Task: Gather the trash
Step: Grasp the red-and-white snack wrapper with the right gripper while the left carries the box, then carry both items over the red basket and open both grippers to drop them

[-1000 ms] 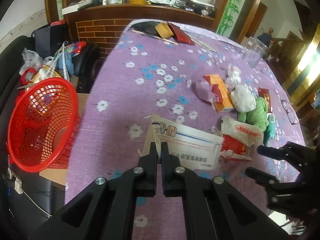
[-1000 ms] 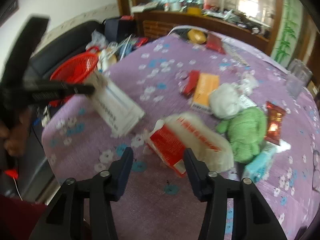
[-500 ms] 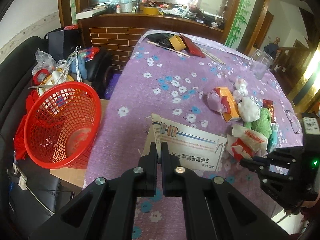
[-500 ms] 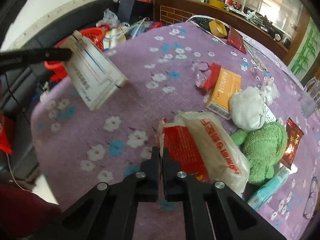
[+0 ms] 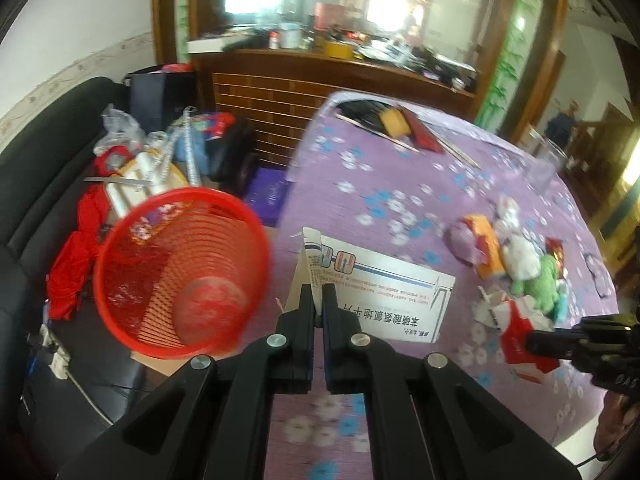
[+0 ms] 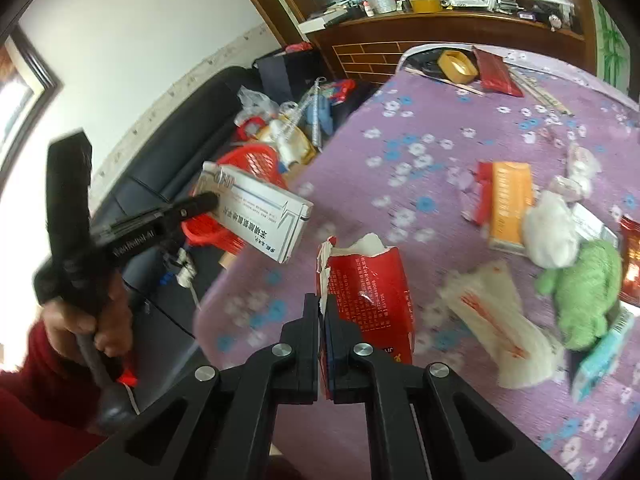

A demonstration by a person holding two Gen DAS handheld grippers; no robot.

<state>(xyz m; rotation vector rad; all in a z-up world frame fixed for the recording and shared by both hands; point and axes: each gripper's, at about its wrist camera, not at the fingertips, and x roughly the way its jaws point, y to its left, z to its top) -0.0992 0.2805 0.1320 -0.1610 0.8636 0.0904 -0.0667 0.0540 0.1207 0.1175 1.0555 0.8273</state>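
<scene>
Red basket [image 5: 180, 272], wrapper [image 5: 149, 225] inside

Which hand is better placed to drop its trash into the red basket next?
Left. Its tool holds the white box right beside the red basket; the right tool grips the red carton over the table, farther away.

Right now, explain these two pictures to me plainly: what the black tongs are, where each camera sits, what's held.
No robot: a person holds two handheld grippers, each with a camera looking along its fingers. In the left view, the left gripper is shut on a white medicine box, lifted near the red basket. In the right view, the right gripper is shut on a torn red packet. The purple flowered table still holds an orange box, a green plush toy and wrappers.
</scene>
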